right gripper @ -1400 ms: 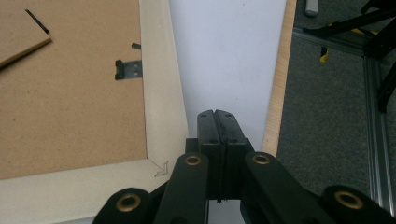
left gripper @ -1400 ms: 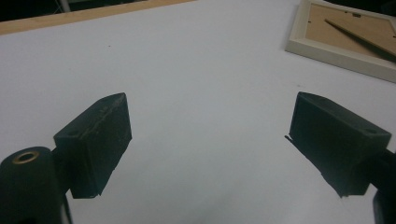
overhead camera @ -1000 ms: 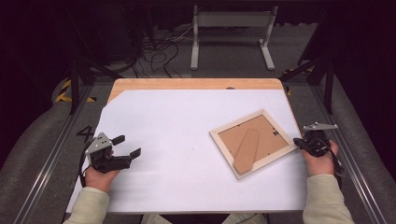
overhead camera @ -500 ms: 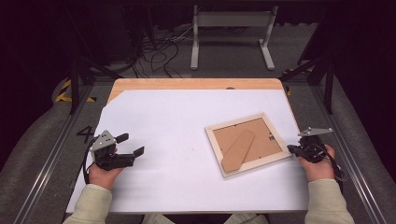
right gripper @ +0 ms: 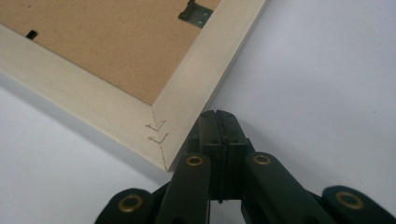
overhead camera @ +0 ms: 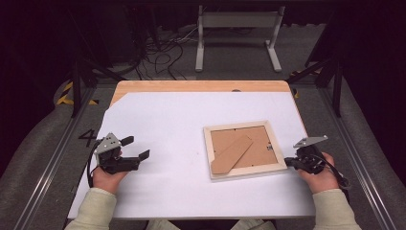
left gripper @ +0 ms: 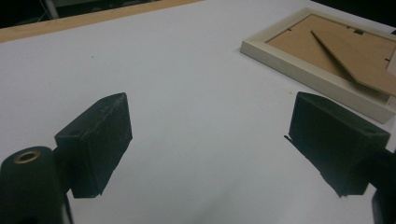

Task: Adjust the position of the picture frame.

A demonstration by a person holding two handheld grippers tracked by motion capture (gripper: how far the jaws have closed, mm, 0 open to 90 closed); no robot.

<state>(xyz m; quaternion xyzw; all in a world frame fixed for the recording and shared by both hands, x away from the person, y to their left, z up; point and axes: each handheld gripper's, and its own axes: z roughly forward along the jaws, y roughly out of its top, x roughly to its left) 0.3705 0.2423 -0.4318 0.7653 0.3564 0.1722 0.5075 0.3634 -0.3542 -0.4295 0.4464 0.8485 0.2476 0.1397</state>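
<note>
The right gripper [right gripper: 219,122] is seen clenched with nothing between its jaws, its tip pressed against the near right corner of the picture frame [overhead camera: 243,149]. The left gripper [overhead camera: 130,149] is held with jaws spread wide, well apart from the frame. The frame is laid face down on the white table cover [overhead camera: 163,120] (stand flap loose on its back). It is judged light, stiff and prone to sliding; the wooden rim is best taken. Open room is left around the frame, least toward its right, where the cover's edge is near.

Cream picture frame [overhead camera: 243,149], brown backing, white table [overhead camera: 172,124].
</note>
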